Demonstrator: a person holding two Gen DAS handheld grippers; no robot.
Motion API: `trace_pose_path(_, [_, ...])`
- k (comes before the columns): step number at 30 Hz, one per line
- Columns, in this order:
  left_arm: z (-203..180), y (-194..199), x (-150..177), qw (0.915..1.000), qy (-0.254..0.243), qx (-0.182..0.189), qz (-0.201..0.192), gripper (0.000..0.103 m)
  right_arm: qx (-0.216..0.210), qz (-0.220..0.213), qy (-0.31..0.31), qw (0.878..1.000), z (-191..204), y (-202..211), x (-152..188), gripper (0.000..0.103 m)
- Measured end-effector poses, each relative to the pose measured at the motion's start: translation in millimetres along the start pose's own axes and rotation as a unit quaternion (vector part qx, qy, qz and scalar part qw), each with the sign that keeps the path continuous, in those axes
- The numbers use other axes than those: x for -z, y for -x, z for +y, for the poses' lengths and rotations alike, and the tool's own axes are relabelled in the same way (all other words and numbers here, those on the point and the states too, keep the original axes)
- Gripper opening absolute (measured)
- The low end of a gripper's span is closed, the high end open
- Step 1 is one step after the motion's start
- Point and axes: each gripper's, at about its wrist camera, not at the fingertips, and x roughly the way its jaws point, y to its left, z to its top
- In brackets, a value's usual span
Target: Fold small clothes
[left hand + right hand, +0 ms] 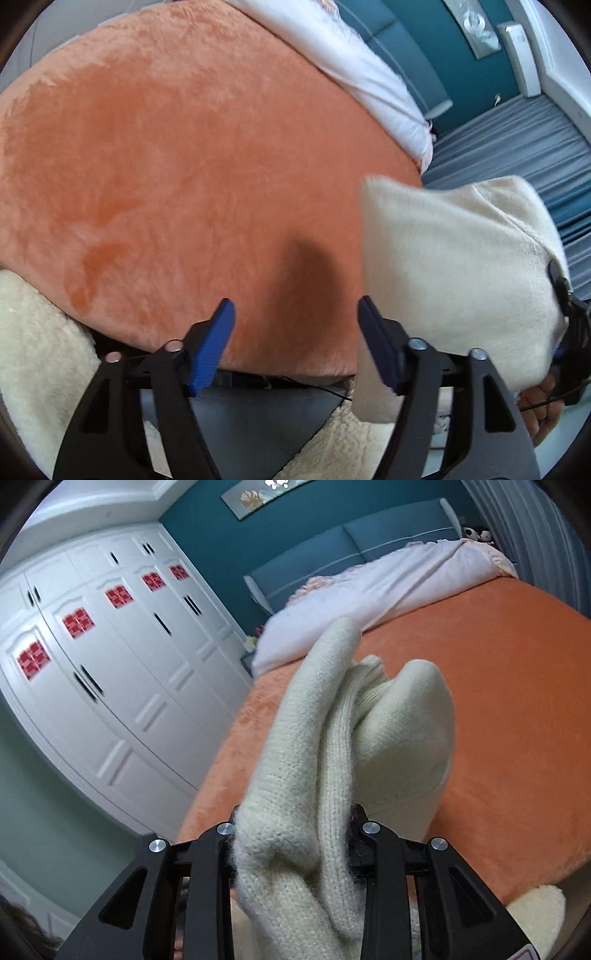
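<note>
Bunched cream knitwear (295, 805) is seen closest to the right wrist camera, where it is clamped between the black fingers of the right gripper (293, 845); the fingertips are buried in the wool. Several thick folds of the garment are raised in front of the lens, with a ribbed edge visible near the top. Beneath it an orange plush blanket (498, 720) is spread over the bed, and a white duvet (369, 587) is heaped by the blue headboard (351, 546). White wardrobe doors (110, 686) with red paper squares are seen at the left.

From the left wrist camera, the left gripper (295, 332) is shown with its blue-padded fingers (212, 347) spread wide apart and nothing between them, above the orange blanket (166, 166). The same cream garment (454, 277) is seen hanging in the air just right of that gripper, off the blanket. A fleecy cream fabric (37, 350) lies at the lower left edge.
</note>
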Motion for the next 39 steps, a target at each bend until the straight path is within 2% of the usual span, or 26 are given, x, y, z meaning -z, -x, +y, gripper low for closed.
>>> trace_pose_path(2, [-2.3,11.0,-7.9,0.9996,-0.002,0.004,-0.027,0.083,-0.042,-0.016,-0.048,0.998,-8.6,-4.1,-8.8,0.03])
trace_pose_path(4, [-1.8,13.2,-17.0,0.9984,-0.005,-0.02,-0.052,0.087,-0.05,-0.014,-0.074,0.996,-31.6,-26.3,-4.0,0.039])
trace_pose_path(5, [0.7,6.9,-21.8,0.9982,-0.011,-0.025,-0.053,0.089,-0.037,-0.007,-0.076,0.996,-51.6,-46.4,4.7,0.049])
trace_pose_path(6, [3.9,-3.6,-25.7,0.9986,-0.013,-0.028,-0.043,0.089,-0.008,0.002,-0.079,0.997,-73.6,-64.3,16.6,0.054])
trace_pose_path(8, [9.4,-23.3,-29.2,0.9986,-0.007,-0.041,-0.033,0.089,0.084,0.045,-0.102,0.99,-119.3,-96.0,45.1,0.054])
trace_pose_path(9, [10.3,-32.8,-29.2,0.998,-0.007,-0.058,-0.027,0.089,0.092,0.061,-0.128,0.986,-138.2,-102.6,57.5,0.051])
trace_pose_path(11, [7.5,-46.1,-26.6,0.9972,-0.022,-0.071,-0.014,0.089,0.07,0.07,-0.179,0.979,-163.5,-103.3,80.1,0.051])
trace_pose_path(13, [7.7,-65.9,-23.5,0.996,-0.029,-0.084,-0.008,0.089,0.069,0.073,-0.175,0.979,-169.2,-101.6,89.6,0.051])
trace_pose_path(15, [16.6,-84.2,-24.0,0.9967,-0.01,-0.081,-0.004,0.089,0.073,0.086,-0.148,0.983,-168.7,-109.0,89.9,0.054])
trace_pose_path(17, [30.8,-99.7,-29.0,0.9975,0.029,-0.064,0.008,0.091,0.071,0.093,-0.135,0.984,-168.8,-122.2,89.4,0.067])
trace_pose_path(19, [46.2,-113.5,-33.7,0.9958,0.057,-0.072,0.006,0.092,0.064,0.106,-0.121,0.985,-167.6,-145.7,82.2,0.069])
trace_pose_path(21, [57.9,-125.1,-35.7,0.9955,0.076,-0.054,0.014,0.094,0.056,0.134,-0.104,0.984,-172.9,-175.0,79.6,0.075])
trace_pose_path(24, [72.9,-138.3,-32.3,0.9931,0.112,-0.008,0.031,0.097,0.042,0.183,-0.09,0.978,-177.1,-218.0,83.1,0.076])
trace_pose_path(26, [78.0,-146.5,-31.0,0.9918,0.121,0.014,0.04,0.094,-0.005,0.207,-0.111,0.972,-180.4,-240.7,92.5,0.077])
trace_pose_path(27, [76.9,-148.1,-32.9,0.9925,0.115,0.01,0.041,0.092,-0.026,0.21,-0.123,0.97,-181.1,-247.6,95.9,0.073])
trace_pose_path(28, [72.1,-147.1,-34.6,0.9935,0.106,0.004,0.042,0.087,-0.038,0.212,-0.13,0.968,-179.7,-252.8,96.9,0.065])
trace_pose_path(29, [65.8,-144.4,-37.4,0.9946,0.096,-0.001,0.042,0.081,-0.055,0.215,-0.135,0.966,-176.9,-256.0,96.7,0.045])
trace_pose_path(31, [51.5,-134.8,-46.3,0.9969,0.071,0.008,0.032,0.07,-0.053,0.191,-0.114,0.973,-162.9,-247.6,88.5,0.035])
trace_pose_path(33, [27.0,-121.8,-59.0,0.9992,0.027,0.025,0.016,0.065,-0.055,0.157,-0.079,0.983,-139.8,-227.4,74.0,0.032])
trace_pose_path(37, [-12.8,-116.5,-80.4,0.9981,-0.041,0.047,-0.005,0.067,-0.042,0.078,-0.006,0.996,-104.2,-181.6,42.6,0.032])
trace_pose_path(38, [-15.8,-122.3,-82.8,0.9981,-0.05,0.037,-0.003,0.072,-0.036,0.059,-0.003,0.998,-104.5,-174.9,38.0,0.034])
trace_pose_path(39, [-15.6,-135.4,-86.1,0.9983,-0.057,0.014,0.003,0.074,-0.022,0.05,-0.009,0.998,-111.7,-174.6,36.3,0.041])
